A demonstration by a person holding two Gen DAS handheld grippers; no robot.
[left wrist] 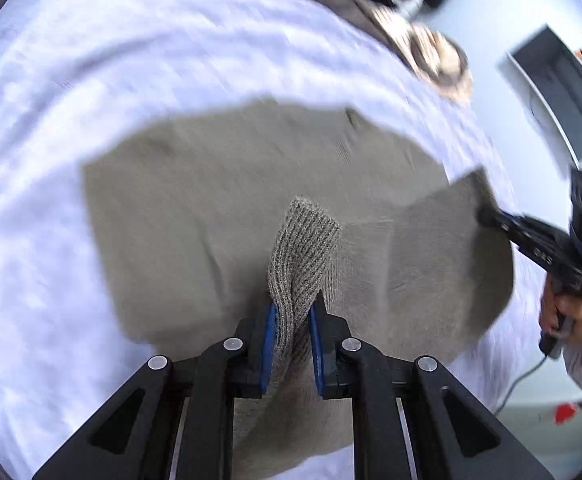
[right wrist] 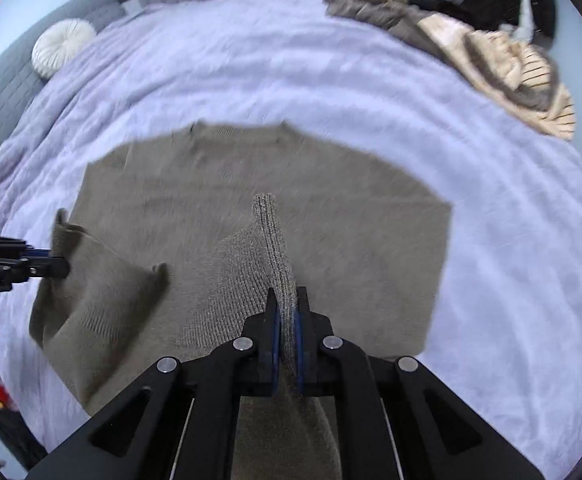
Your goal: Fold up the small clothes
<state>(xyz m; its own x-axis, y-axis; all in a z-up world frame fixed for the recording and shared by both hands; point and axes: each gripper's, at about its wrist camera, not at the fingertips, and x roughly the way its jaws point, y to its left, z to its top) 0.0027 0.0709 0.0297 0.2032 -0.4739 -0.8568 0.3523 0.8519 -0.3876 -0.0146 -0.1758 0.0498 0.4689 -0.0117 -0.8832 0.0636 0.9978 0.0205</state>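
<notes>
A grey-brown knitted sweater [left wrist: 195, 208] lies spread on the pale lavender bedspread [left wrist: 91, 80], its neckline at the far side. My left gripper [left wrist: 293, 308] is shut on the ribbed hem of the sweater, which stands up between the blue pads. In the right wrist view my right gripper [right wrist: 287, 300] is shut on another ribbed stretch of the same sweater [right wrist: 331, 208], lifted off the bed. Each gripper shows in the other's view: the right gripper [left wrist: 487, 212] at the sweater's right corner, the left gripper [right wrist: 61, 266] at its left corner.
A heap of beige, brown and black clothes [right wrist: 491, 48] lies at the far right of the bed. A round white cushion [right wrist: 61, 46] rests on a grey headboard [right wrist: 7, 80] at the far left. A hand and sleeve [left wrist: 575, 320] hold the right gripper.
</notes>
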